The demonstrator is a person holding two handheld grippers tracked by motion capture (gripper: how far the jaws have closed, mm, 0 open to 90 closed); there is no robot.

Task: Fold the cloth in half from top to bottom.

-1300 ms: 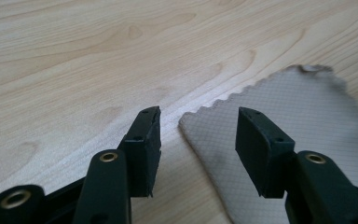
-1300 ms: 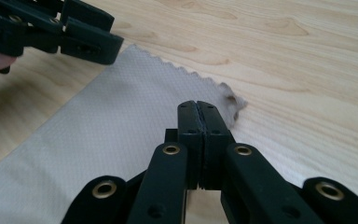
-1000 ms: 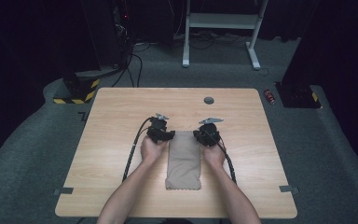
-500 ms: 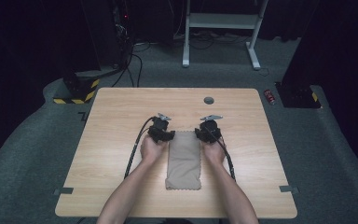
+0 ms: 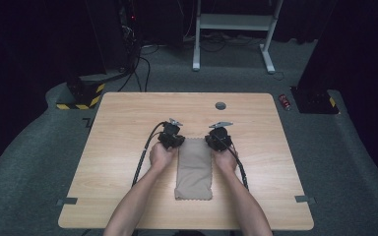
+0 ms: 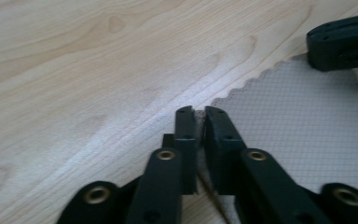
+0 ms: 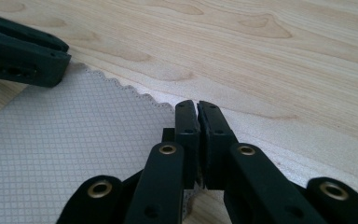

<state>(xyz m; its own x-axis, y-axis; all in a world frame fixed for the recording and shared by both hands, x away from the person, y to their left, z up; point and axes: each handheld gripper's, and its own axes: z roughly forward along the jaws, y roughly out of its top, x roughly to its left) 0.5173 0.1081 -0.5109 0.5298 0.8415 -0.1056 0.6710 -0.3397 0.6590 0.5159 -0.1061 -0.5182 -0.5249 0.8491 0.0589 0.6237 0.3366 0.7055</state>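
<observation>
A: We start with the cloth. It lies flat near the middle of the table, a long folded strip running from between our grippers back toward the near edge, its scalloped far edge pointing at the far edge of the table.

B: And we hold it at both far corners. The left gripper is clenched on the far left corner; its own view shows fabric pinched in the narrow slit between the jaws.

A: The right gripper is the same on the far right corner, jaws drawn together with the cloth's edge running in between them. In each gripper view the other gripper shows at the opposite corner.

B: So what could go wrong from here, as we judge it?

A: Both bites look shallow, right at the corner tips. If we lift or pull unevenly, one corner could slip out and the cloth would sag or swing to one side.

B: If the strip is layered, we may be gripping only some of the layers, so the rest could peel away as we raise it.

A: Dragging it low across the table could also bunch the near end. The grey disc near the far edge is well apart, so no trouble there.
</observation>
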